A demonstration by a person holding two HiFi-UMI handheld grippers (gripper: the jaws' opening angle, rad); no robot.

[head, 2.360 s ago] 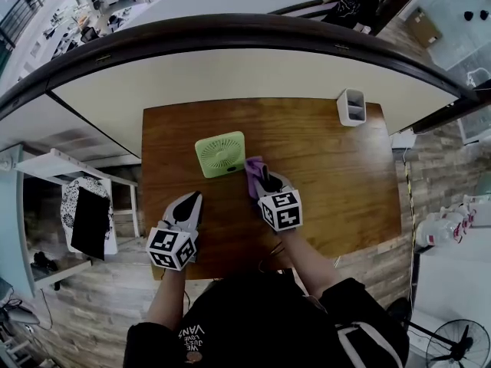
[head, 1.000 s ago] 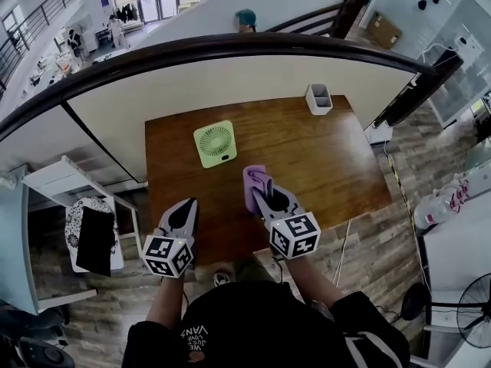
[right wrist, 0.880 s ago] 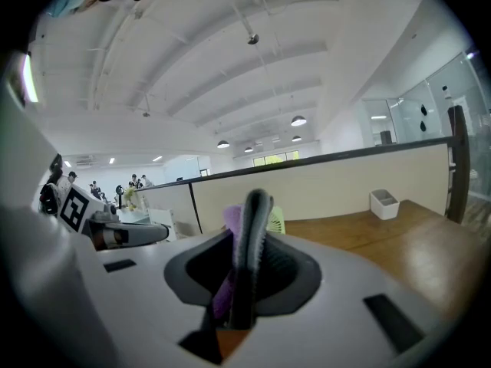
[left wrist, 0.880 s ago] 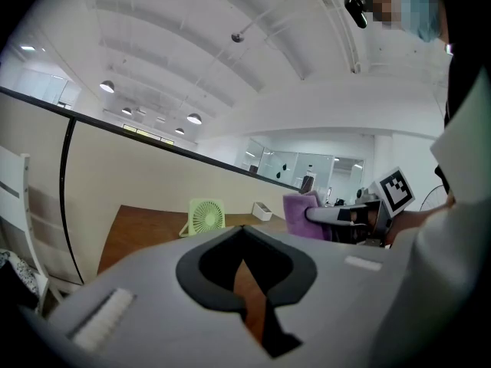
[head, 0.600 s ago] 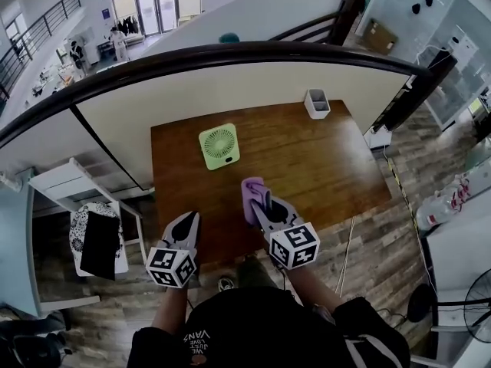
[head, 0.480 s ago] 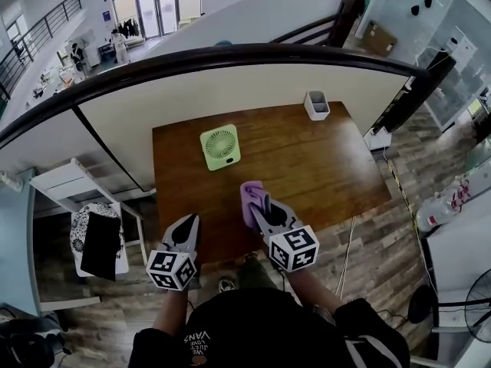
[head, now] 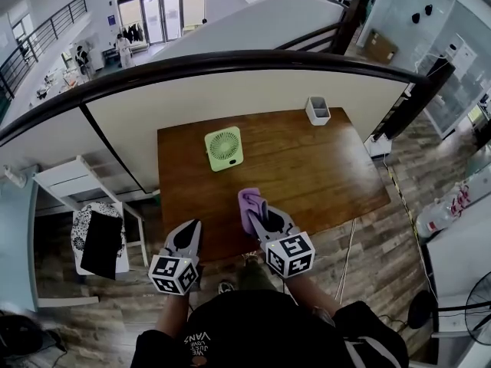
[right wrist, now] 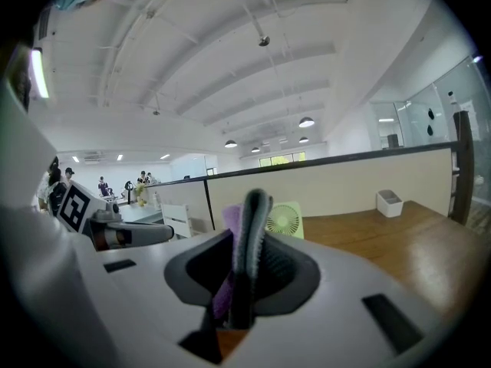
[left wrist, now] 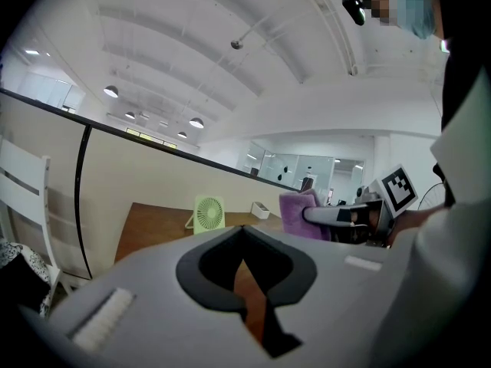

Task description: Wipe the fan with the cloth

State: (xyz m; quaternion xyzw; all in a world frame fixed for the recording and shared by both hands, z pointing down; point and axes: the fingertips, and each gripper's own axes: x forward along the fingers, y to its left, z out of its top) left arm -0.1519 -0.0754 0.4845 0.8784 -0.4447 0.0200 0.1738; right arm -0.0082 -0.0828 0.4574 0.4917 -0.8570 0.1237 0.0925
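A small light-green fan stands upright on the brown wooden table, toward its far left. It also shows in the left gripper view as the green fan and in the right gripper view as the same fan. My right gripper is shut on a purple cloth, held over the table's near edge, well short of the fan; the purple cloth sticks up between its jaws. My left gripper is shut and holds nothing, off the table's near-left corner.
A white box-shaped holder stands at the table's far right edge. A curved partition wall runs behind the table. A white chair with dark clothing stands at the left on the wooden floor.
Both grippers have drawn back toward the person, away from the fan. The cloth stays gripped in the right one. The table and fan look farther off.
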